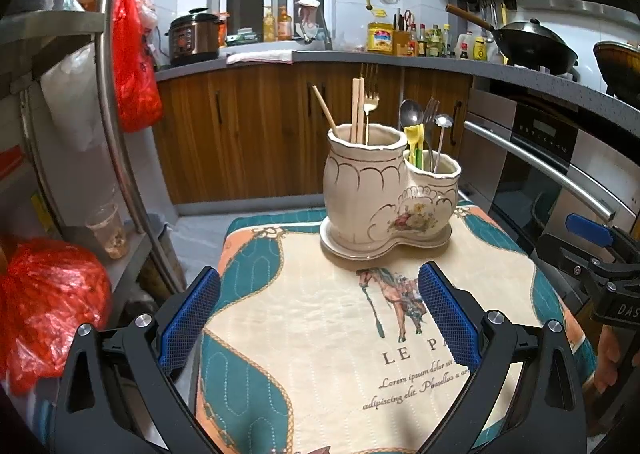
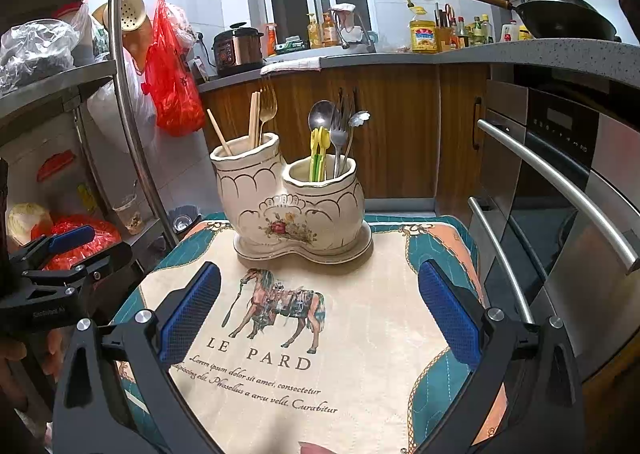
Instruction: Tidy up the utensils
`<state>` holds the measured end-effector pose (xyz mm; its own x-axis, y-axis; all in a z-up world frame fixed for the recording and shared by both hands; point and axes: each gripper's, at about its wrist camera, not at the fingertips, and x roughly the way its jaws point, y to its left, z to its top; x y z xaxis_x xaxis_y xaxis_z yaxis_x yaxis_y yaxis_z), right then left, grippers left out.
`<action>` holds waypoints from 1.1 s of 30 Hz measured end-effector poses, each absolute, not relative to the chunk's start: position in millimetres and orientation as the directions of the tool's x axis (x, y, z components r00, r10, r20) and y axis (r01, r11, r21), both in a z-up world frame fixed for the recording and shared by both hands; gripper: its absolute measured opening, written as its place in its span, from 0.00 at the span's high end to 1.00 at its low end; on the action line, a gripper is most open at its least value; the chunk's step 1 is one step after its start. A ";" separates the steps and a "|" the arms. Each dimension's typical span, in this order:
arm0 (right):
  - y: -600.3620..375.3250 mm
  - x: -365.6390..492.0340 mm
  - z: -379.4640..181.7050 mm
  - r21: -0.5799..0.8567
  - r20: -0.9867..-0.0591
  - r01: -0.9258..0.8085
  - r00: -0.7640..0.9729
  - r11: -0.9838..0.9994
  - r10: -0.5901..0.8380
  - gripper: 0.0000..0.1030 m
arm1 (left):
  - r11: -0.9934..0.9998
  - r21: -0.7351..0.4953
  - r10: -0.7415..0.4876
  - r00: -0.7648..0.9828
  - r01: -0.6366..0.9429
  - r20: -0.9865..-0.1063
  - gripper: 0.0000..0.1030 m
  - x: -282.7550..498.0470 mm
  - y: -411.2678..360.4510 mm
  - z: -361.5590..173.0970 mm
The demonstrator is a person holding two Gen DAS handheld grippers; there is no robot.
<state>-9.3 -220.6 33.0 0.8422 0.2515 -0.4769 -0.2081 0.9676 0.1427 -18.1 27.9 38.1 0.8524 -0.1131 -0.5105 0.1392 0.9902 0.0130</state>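
A glazed cream ceramic holder (image 2: 294,206), formed of two joined round pots with gilt scalloped lines and a painted flower, is set on its matching saucer at the far end of a quilted mat (image 2: 360,334) printed with a horse; wooden chopsticks (image 2: 253,120) and a gold fork (image 2: 267,104) are held in the taller pot, while a steel spoon (image 2: 320,114), a steel fork (image 2: 339,134) and yellow-green plastic pieces (image 2: 319,152) are held in the shorter one.

The right gripper (image 2: 320,308) is seen with its blue textured pads spread wide, nothing between them; the holder lies ahead of it, well apart. The left gripper (image 1: 320,314) is likewise spread and empty.

In the left wrist view the holder (image 1: 384,194) is shown right of centre; the oven handle (image 2: 560,182) is seen more fully from the right wrist.
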 end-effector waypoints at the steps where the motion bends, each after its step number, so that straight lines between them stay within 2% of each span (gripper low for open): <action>1: -221.4 -8.4 32.7 0.143 -0.478 -0.209 0.841 0.967 0.252 0.05 | 0.990 0.014 -0.113 0.852 0.140 -0.511 0.05 -18.0 27.4 37.8; 33: -223.8 -1.6 29.8 0.140 -0.489 -0.212 0.835 0.967 0.254 0.05 | 0.989 -0.005 -0.128 0.845 0.146 -0.519 0.05 -9.6 27.1 34.7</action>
<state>-1.6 -223.8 29.8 0.8345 0.2537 -0.4890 -0.2120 0.9672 0.1399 -9.6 27.1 34.7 0.8453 -0.1277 -0.5188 0.1463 0.9892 -0.0052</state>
